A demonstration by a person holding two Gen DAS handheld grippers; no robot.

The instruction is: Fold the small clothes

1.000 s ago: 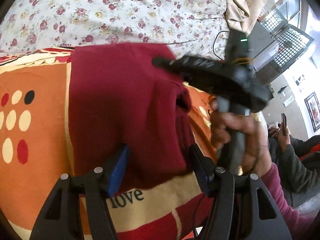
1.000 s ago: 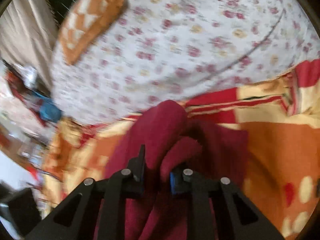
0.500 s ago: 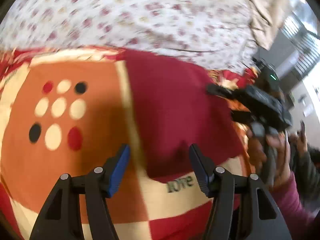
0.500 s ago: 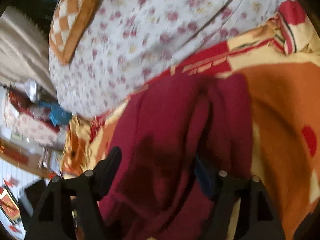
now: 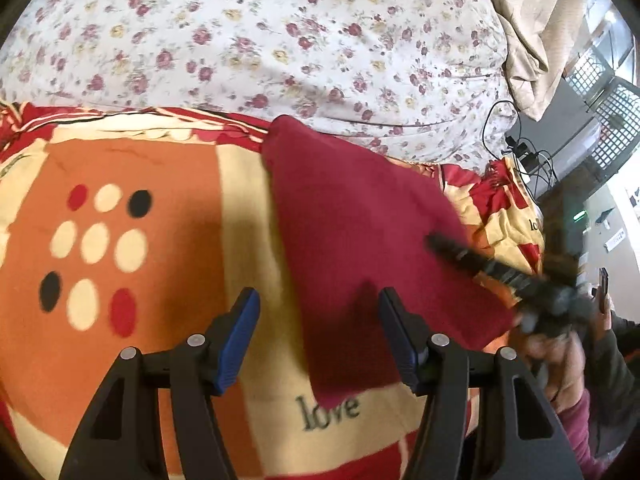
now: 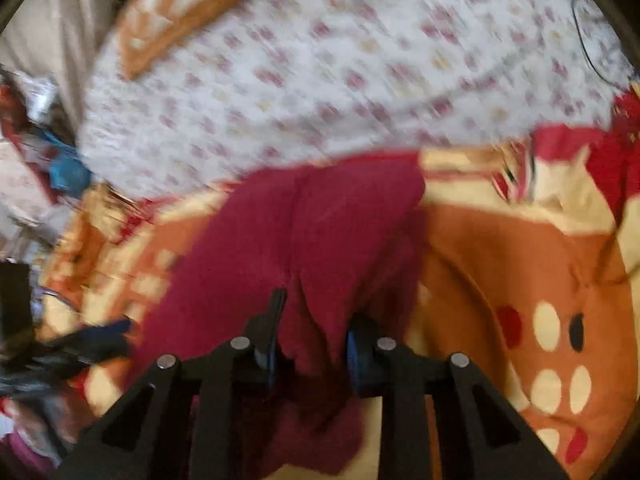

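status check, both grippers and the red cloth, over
Left hand-held gripper open, empty. Right hand-held gripper closed on a bunch of the maroon garment, which lies on the patterned blanket. Nothing in the way.

Your left wrist view is bright and mostly sharp, with daylight from the window [image 5: 608,52] at upper right and soft shadows under the claw fingers. Your right wrist view is dimmer and motion-blurred throughout. Both bend and darken at the edges.
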